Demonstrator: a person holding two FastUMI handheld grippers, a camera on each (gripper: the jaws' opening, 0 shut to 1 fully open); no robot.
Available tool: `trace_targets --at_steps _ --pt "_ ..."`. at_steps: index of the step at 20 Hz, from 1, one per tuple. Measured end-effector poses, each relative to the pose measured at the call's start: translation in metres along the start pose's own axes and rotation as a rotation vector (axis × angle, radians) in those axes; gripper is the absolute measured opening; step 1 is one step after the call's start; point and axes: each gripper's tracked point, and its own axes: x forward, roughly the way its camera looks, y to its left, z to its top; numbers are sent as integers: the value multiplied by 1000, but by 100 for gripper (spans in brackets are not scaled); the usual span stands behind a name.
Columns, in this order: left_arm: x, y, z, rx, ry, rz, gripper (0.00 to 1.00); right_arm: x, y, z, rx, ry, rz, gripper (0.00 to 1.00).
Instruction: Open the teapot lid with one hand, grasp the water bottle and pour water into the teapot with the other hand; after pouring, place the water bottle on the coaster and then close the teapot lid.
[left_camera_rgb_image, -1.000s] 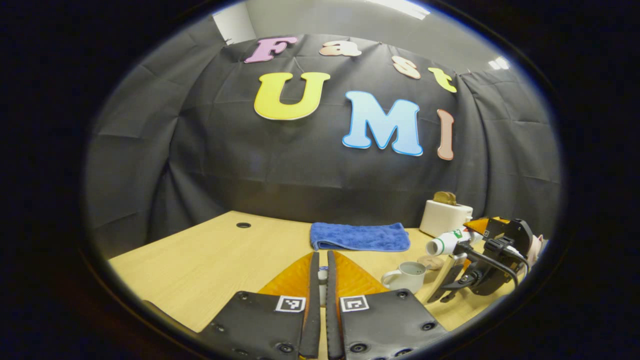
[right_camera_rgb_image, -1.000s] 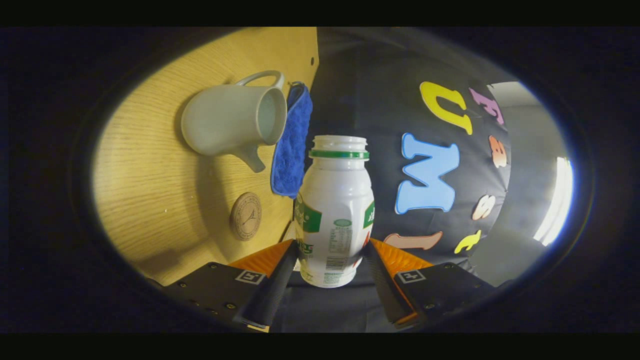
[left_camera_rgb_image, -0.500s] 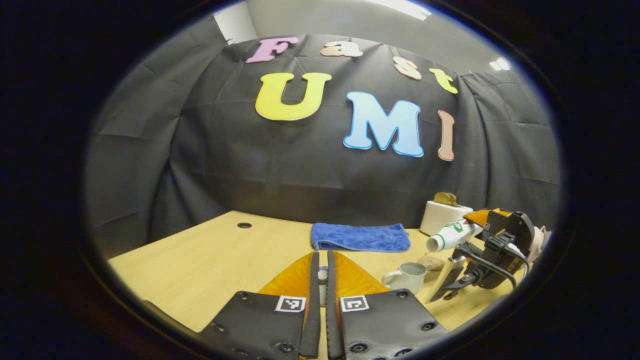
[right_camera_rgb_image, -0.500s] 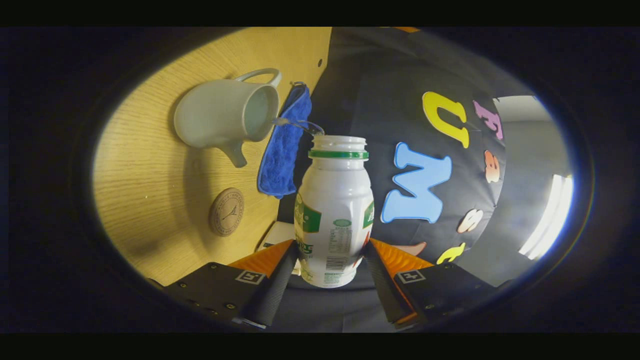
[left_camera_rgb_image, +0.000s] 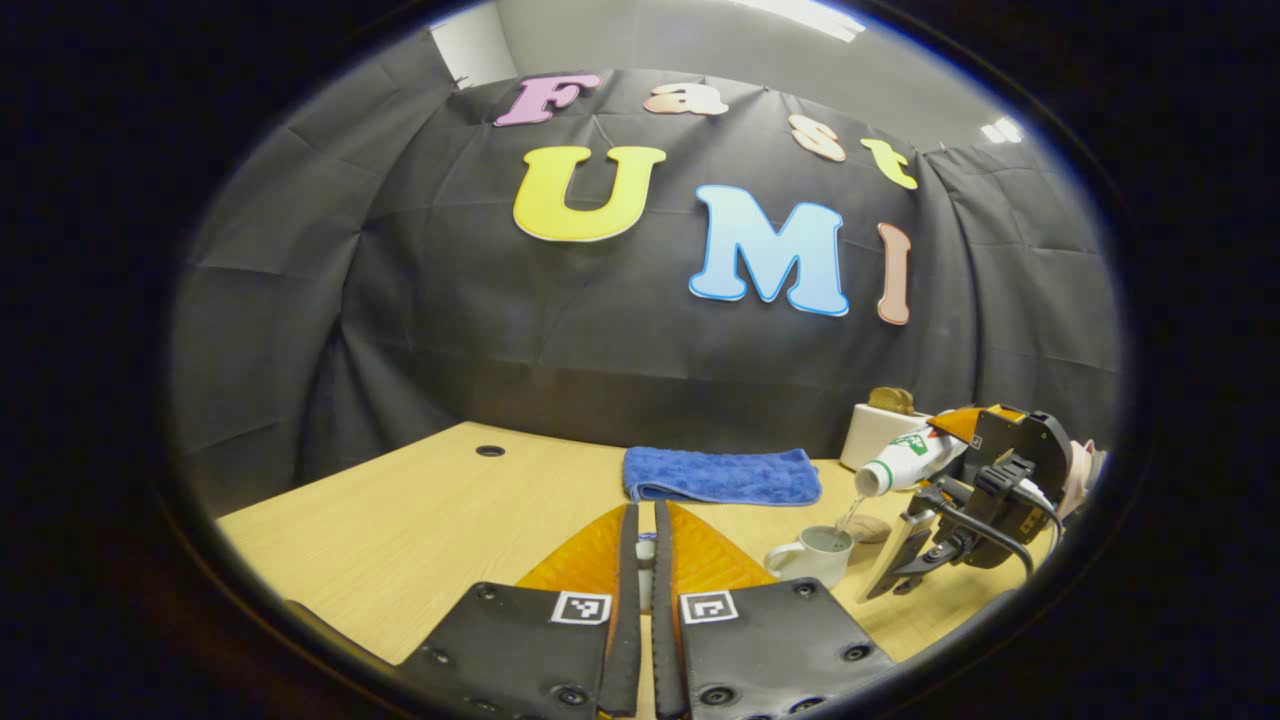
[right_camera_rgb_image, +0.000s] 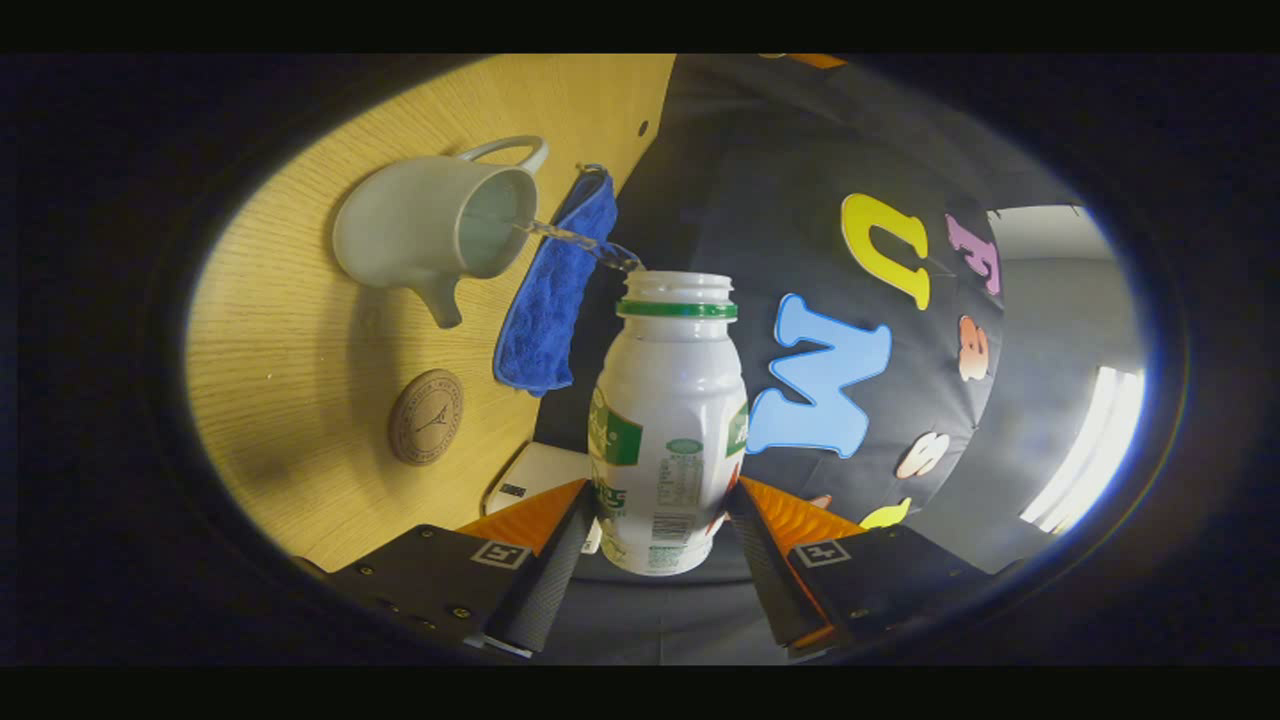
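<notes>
The white teapot (right_camera_rgb_image: 420, 235) stands open on the wooden table (right_camera_rgb_image: 300, 350), also seen in the left gripper view (left_camera_rgb_image: 812, 553). My right gripper (right_camera_rgb_image: 665, 520) is shut on the white water bottle (right_camera_rgb_image: 672, 420), which has a green neck ring and no cap. The bottle (left_camera_rgb_image: 905, 463) is tipped mouth-down over the teapot, and a thin stream of water (right_camera_rgb_image: 575, 238) runs into the opening. A round brown coaster (right_camera_rgb_image: 427, 417) lies just beside the teapot. My left gripper (left_camera_rgb_image: 645, 548) is held off to the left, its fingers pressed on a small pale piece, the teapot lid's knob; the lid itself is hidden.
A folded blue towel (left_camera_rgb_image: 722, 474) lies at the back of the table near the wall. A white box-shaped appliance (left_camera_rgb_image: 880, 435) stands behind the coaster (left_camera_rgb_image: 872, 528). A small round hole (left_camera_rgb_image: 490, 451) sits in the far left of the tabletop.
The right gripper has tipped the bottle further over the teapot. One second ago no water ran; a stream now falls into the opening. The left gripper has stayed still.
</notes>
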Motion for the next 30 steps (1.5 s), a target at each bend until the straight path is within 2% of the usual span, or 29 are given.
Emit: trace_targets --at_steps 2,3,5,6,7,8,14,15,19,20,21,23,24,26,27,28,30 --pt "0 1 0 0 0 1 11 0 -1 0 -7 -4 -6 80" --pt "-1 1 1 0 0 2 15 0 -2 0 -12 -5 -9 80" --pt "-1 2 0 -1 0 2 15 1 -4 1 -21 -10 -14 80" --pt "-1 2 0 -1 1 2 11 1 -5 1 -26 -13 -16 80" --pt "0 1 0 -2 1 2 15 1 -5 1 -32 -14 -19 80" --pt "0 2 -1 -2 2 2 11 1 -6 1 -38 -16 -22 80" --pt "1 3 -2 -5 6 1 11 2 -9 1 -65 -28 -32 80" --pt "0 3 -1 -4 6 2 15 1 -10 1 -70 -31 -34 80" --pt "0 2 -2 -2 8 2 15 1 -13 3 -93 -42 -47 80" --pt "0 2 -3 -2 8 2 11 2 -15 3 -99 -44 -49 80" --pt "1 3 -2 -1 8 3 15 2 -15 3 -105 -47 -51 80" --pt "1 3 -2 -1 8 3 15 2 -16 3 -115 -53 -55 80" --pt "1 3 -2 -1 8 4 11 3 -17 4 -120 -56 -57 80" --pt "1 4 -3 -2 8 4 15 3 -19 5 -132 -62 -61 80" --pt "1 4 -2 -2 8 5 11 4 -20 5 -139 -67 -62 80" --pt "1 5 -2 -1 8 5 15 6 -21 6 -147 -72 -64 80" --pt "1 4 -2 0 7 6 15 7 -23 7 -160 -80 -67 80"
